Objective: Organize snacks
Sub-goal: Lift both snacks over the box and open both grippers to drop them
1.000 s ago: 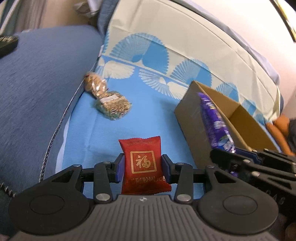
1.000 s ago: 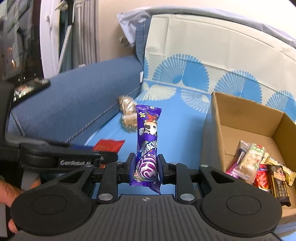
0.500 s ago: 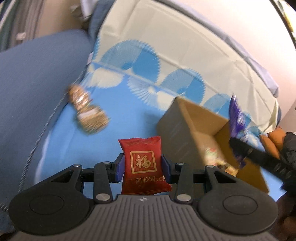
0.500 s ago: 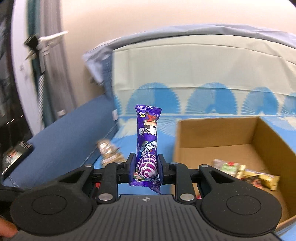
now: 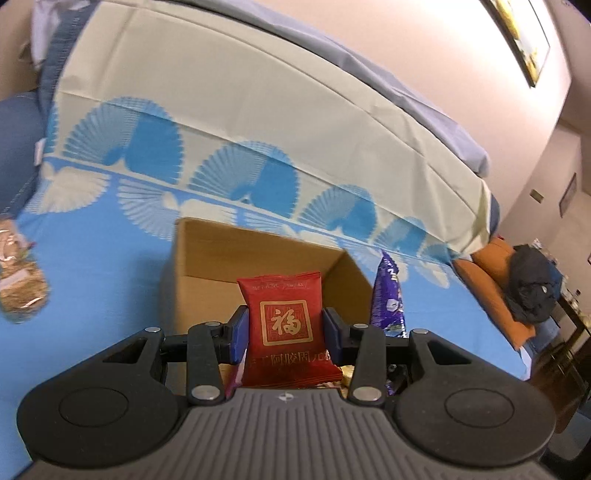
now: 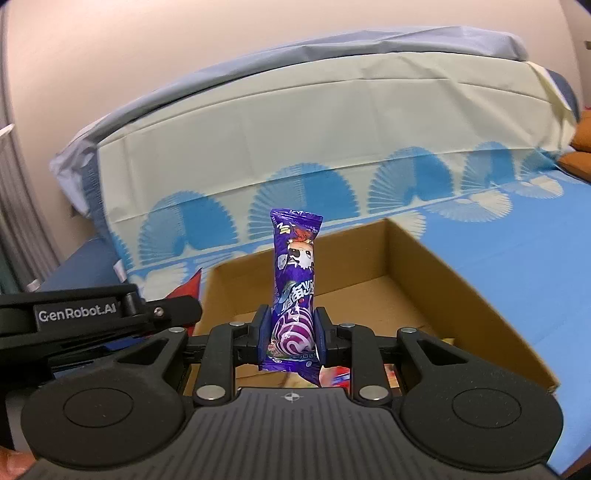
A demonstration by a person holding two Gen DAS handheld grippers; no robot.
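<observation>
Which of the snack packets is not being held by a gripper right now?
The clear packet of brownish snacks on the blue sheet left of the cardboard box; the red packet and purple packet are each clamped.

You are facing a bed (image 5: 110, 258) spread with a bright blue sheet printed with white and blue fan shapes. Behind it a cream cover (image 6: 332, 122) drapes over grey-blue bedding against a plain beige wall (image 6: 147, 48). An orange cushion (image 5: 495, 266) carries dark clothing (image 5: 532, 284), and a framed picture (image 5: 524, 33) hangs high.
</observation>
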